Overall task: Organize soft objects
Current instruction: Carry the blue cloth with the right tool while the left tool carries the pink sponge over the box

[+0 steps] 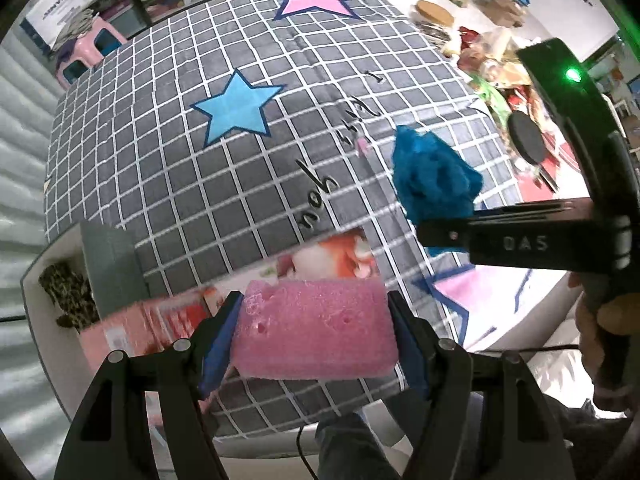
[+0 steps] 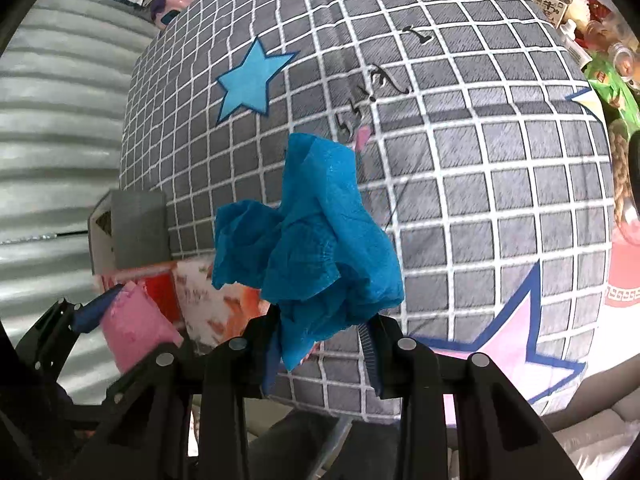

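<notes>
My left gripper (image 1: 316, 336) is shut on a pink sponge block (image 1: 316, 332) and holds it above the near edge of a grey checked cloth (image 1: 280, 160) with stars. The sponge also shows in the right wrist view (image 2: 136, 328), at lower left. My right gripper (image 2: 320, 344) is shut on a crumpled blue cloth (image 2: 316, 248), held above the checked cloth (image 2: 480, 200). In the left wrist view the blue cloth (image 1: 432, 180) hangs at the right, in the right gripper (image 1: 444, 236).
A white bin (image 1: 52, 312) at the left holds a leopard-print item (image 1: 68, 300) and a grey block (image 1: 108, 264). A red and white printed pack (image 1: 320, 260) lies under the sponge. Cluttered goods (image 1: 480, 60) line the far right.
</notes>
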`<action>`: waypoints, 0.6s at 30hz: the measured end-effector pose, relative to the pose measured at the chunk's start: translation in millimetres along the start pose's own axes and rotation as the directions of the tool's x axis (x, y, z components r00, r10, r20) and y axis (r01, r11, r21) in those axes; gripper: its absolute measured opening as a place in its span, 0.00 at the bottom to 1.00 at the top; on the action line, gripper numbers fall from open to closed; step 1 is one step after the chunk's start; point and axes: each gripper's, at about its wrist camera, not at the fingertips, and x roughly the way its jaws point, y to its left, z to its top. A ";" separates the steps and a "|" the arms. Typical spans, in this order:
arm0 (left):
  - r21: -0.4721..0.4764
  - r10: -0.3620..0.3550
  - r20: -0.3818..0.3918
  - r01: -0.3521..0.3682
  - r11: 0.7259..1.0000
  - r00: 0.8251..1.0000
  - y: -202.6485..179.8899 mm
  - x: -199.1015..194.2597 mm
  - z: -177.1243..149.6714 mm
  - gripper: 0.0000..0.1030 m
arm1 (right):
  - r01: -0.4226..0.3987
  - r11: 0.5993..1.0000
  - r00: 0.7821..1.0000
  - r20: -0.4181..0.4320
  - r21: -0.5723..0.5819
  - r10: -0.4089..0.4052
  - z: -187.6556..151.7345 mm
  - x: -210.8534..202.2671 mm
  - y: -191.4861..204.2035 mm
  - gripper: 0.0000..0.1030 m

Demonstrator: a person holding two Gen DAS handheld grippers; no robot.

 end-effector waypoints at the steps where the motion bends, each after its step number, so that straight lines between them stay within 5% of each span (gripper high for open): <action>1: 0.002 -0.008 0.007 0.008 1.000 1.000 0.6 -2.0 -6.6 0.71 | 0.005 1.000 1.000 0.000 -0.004 -0.005 -6.7 0.6 4.2 0.35; 18: -0.076 -0.009 0.088 0.016 0.997 0.996 49.9 -37.4 -106.0 0.71 | 0.047 0.987 0.998 -0.023 -0.151 -0.051 -94.9 19.9 89.4 0.35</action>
